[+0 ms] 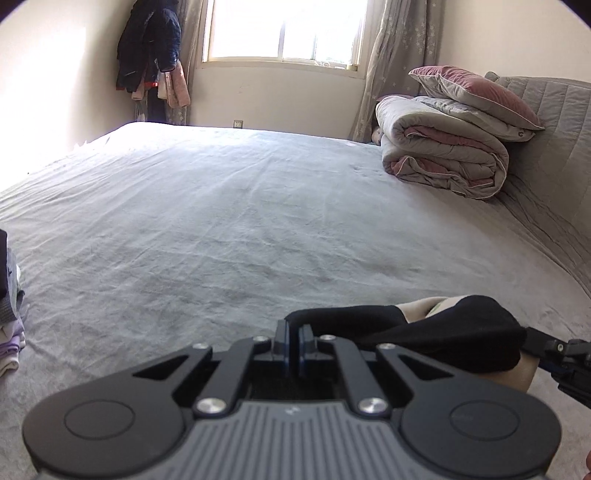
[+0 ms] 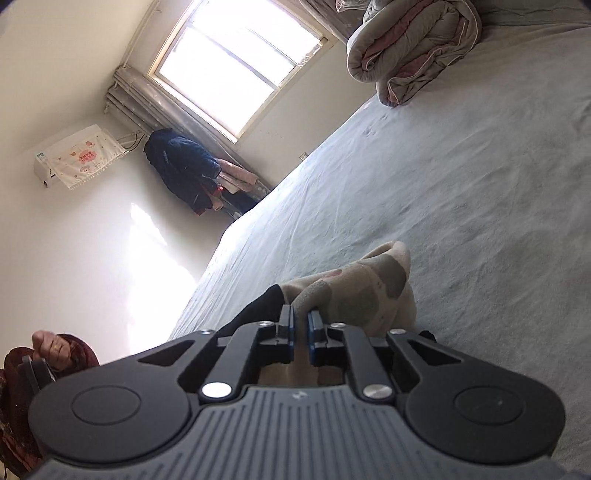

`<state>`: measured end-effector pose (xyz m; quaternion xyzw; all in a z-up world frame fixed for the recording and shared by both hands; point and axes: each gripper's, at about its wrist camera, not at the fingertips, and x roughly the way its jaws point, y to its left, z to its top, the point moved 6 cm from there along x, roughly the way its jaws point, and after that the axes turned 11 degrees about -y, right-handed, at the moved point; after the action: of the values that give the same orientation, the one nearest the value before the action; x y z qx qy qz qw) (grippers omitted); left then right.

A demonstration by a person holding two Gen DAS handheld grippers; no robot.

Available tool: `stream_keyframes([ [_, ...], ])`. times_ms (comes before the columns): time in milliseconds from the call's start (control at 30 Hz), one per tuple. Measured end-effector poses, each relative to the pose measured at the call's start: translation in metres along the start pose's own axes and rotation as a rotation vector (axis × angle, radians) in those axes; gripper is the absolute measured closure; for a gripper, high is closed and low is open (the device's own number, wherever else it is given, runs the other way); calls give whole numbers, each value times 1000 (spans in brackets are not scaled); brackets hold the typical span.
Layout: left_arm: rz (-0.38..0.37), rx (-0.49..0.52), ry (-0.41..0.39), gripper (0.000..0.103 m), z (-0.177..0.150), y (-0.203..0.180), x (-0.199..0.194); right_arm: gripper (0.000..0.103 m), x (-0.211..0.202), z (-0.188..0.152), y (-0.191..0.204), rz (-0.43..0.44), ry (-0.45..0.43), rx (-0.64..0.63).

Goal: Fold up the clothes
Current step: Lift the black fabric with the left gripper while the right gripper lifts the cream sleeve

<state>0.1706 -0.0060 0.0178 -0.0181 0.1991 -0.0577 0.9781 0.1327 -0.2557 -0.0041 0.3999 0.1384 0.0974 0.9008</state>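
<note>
Garment clamped by both grippers; no legible writing.

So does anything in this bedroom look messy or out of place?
Nothing really stands out. The grey bedsheet is only lightly wrinkled, and the pink-and-grey quilt sits neatly folded. The small black-and-beige garment is bunched between the left tool and right tool, mid-fold.

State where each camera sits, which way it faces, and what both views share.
Left wrist: on the left gripper, level, facing across the bed to the window; the right gripper shows.
Right wrist: on the right gripper, rolled sideways, facing the window; a hand shows.
Shared: the garment, folded quilt, hanging coats.
</note>
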Motion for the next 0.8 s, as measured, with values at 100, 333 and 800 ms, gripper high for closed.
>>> stream_keyframes([
  [100,0,49,-41,99,22,-14,-1,92,2,3,-7,-27,-19,10],
  [333,35,89,-88,99,52,-17,-4,92,-4,12,-23,-52,-44,52],
  [800,94,111,-92,99,80,4,-2,92,-4,5,-15,-42,-6,23],
])
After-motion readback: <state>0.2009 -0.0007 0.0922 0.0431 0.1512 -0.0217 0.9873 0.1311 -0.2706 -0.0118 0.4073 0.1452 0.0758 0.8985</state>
